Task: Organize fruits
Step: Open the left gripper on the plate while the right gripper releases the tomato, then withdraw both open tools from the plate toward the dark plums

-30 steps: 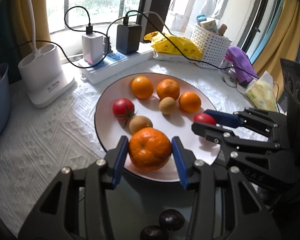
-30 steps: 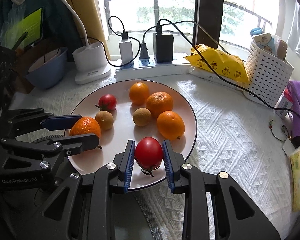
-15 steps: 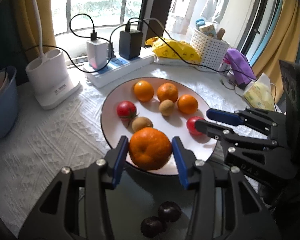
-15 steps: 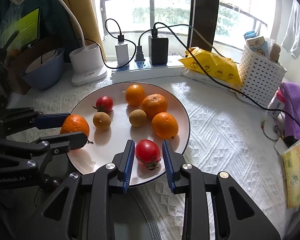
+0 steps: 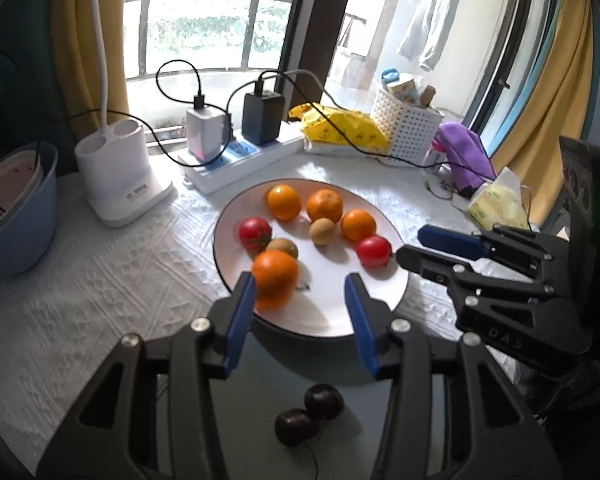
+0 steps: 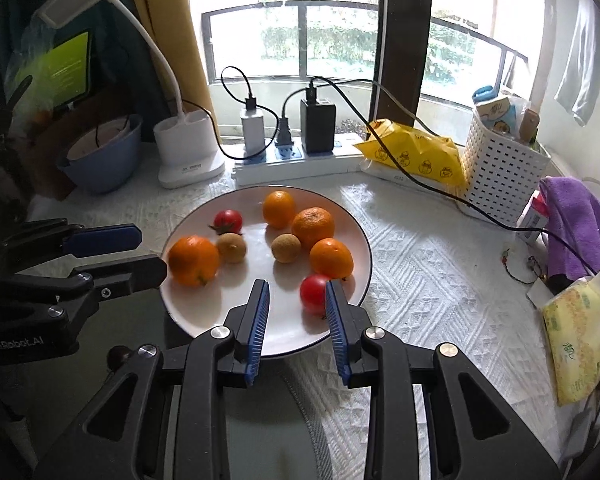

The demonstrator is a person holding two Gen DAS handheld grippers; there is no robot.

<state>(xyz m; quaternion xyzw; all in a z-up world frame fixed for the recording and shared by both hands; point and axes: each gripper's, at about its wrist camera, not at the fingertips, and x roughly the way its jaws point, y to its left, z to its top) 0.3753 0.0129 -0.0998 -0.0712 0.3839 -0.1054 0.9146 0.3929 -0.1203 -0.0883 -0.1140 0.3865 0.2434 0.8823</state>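
Nearest the left gripper (image 5: 300,292), two dark plums (image 5: 310,412) lie below its released, spread fingers. A large orange (image 5: 275,278) sits on the white plate (image 5: 332,320), touching the left finger's pad and clear of the other. The right gripper (image 6: 296,300) is likewise released, with a red tomato (image 6: 315,293) resting on the plate just inside its right finger. Beyond both grippers lie three more oranges (image 6: 313,227), two brown fruits (image 6: 286,248) and a second tomato (image 6: 228,221). Farther off on the bench (image 6: 420,264) stands a power strip (image 6: 296,162).
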